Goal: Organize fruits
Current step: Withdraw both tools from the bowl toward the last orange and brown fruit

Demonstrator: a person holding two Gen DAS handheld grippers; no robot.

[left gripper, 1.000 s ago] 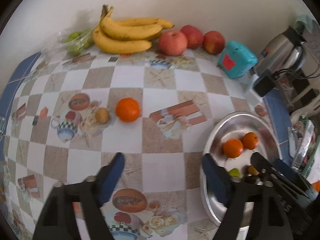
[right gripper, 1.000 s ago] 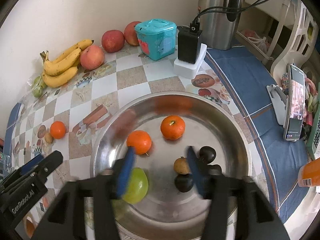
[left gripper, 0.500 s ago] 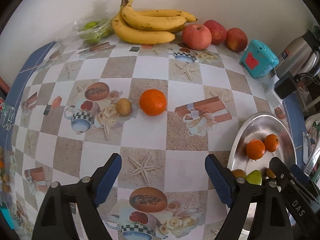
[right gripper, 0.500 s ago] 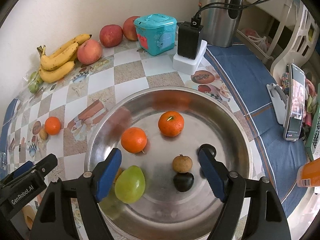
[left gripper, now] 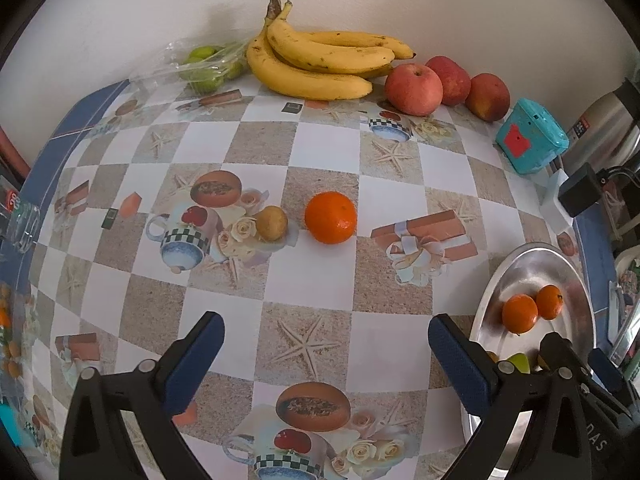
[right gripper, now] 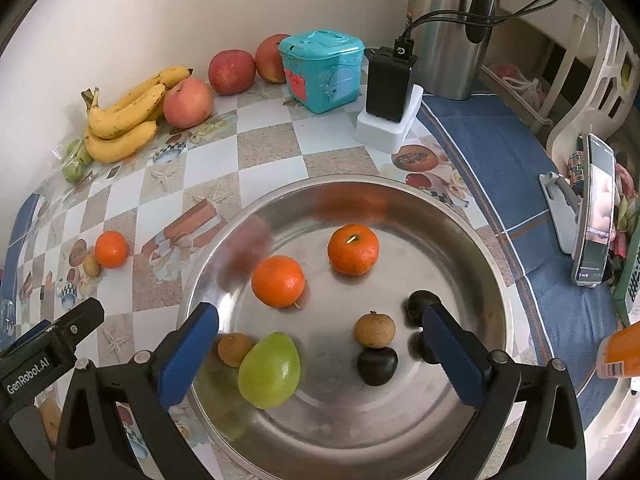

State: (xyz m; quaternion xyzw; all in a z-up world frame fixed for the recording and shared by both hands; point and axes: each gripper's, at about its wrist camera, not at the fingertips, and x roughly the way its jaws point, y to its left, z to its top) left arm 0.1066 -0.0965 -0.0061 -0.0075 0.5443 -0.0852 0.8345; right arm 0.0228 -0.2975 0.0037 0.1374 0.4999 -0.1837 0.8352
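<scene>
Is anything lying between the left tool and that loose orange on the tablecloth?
Nothing visible does. The left tool has just been opening and holds nothing, and only bare patterned tablecloth lies between it and the orange. A small brown fruit sits beside the orange, off to its left, not in the path.

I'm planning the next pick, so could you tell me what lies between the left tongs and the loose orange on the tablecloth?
Nothing: in the left wrist view, only bare tablecloth separates the open left tongs from the orange.
</scene>
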